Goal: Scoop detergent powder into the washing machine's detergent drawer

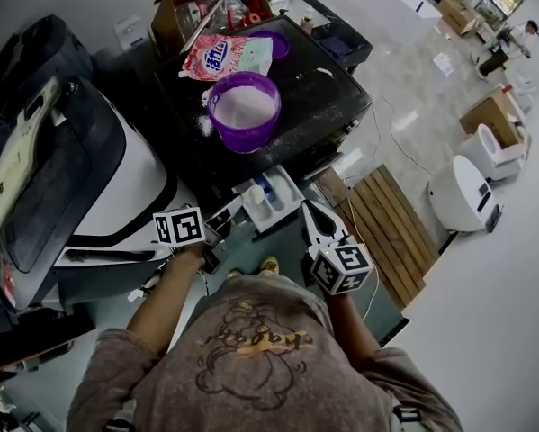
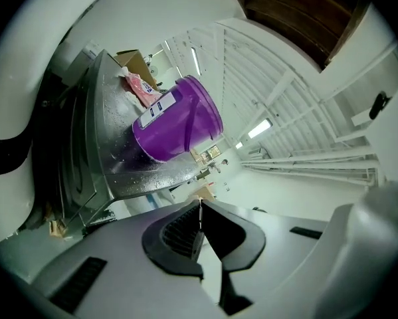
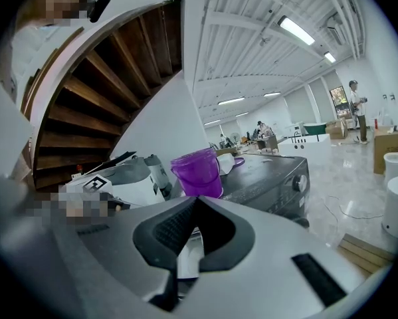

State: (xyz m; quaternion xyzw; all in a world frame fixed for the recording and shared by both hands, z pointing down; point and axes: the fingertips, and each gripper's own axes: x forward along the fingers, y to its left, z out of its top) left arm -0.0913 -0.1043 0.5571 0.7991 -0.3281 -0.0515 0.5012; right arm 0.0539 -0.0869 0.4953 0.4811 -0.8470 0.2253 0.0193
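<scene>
Currently left gripper (image 2: 200,202) jaws pressed together, nothing between; right gripper (image 3: 195,199) same. Purple bucket (image 1: 243,109) of powder on washing machine (image 1: 327,97) top; detergent drawer (image 1: 271,198) pulled open, just ahead of both grippers.

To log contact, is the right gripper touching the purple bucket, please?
Apart. The head view shows the right gripper by the detergent drawer, well short of the purple bucket.

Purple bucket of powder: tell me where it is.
Head view, upper centre: the purple bucket stands on the dark washer top, beside the pink detergent bag.
</scene>
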